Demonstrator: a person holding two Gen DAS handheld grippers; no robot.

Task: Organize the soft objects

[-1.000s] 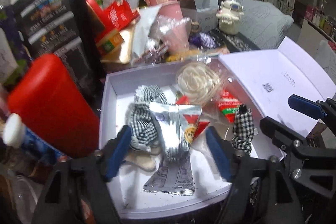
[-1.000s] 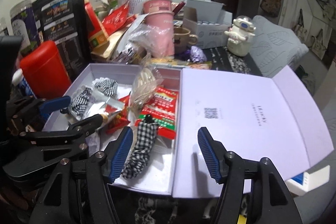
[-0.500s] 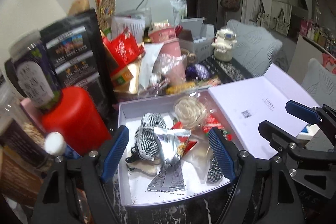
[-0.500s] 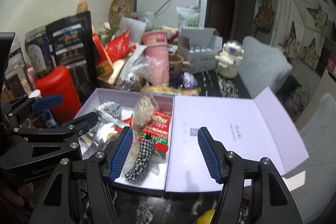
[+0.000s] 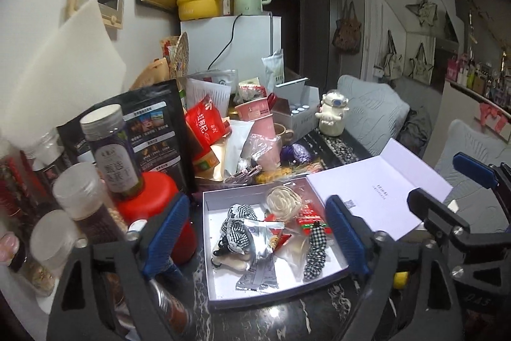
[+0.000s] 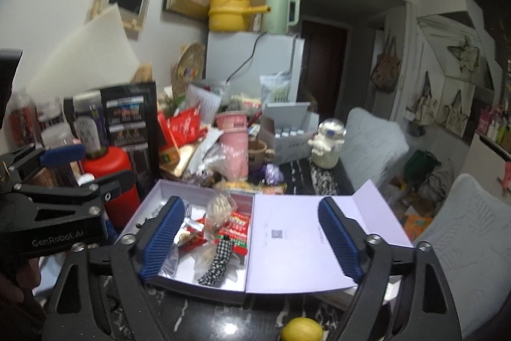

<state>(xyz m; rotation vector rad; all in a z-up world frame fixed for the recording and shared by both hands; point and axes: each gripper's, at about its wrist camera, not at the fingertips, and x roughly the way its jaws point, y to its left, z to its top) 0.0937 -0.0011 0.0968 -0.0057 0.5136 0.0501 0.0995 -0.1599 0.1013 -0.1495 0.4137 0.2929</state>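
Scrunchies, checked [image 5: 314,248] and light, lie limp in the box [image 5: 271,298] beyond both grippers' spread, empty fingers [image 5: 166,232], best pinched across a bunched middle.

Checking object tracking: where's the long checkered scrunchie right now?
In the left wrist view the long checkered scrunchie lies inside the open white box, toward its right wall, just below the red snack packet.

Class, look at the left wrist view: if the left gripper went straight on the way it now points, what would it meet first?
Probably the silver foil packet lying in the open white cardboard box, between the left gripper's open, empty jaws. Depth is hard to judge; the checked fabric scrunchie beside it might come first.
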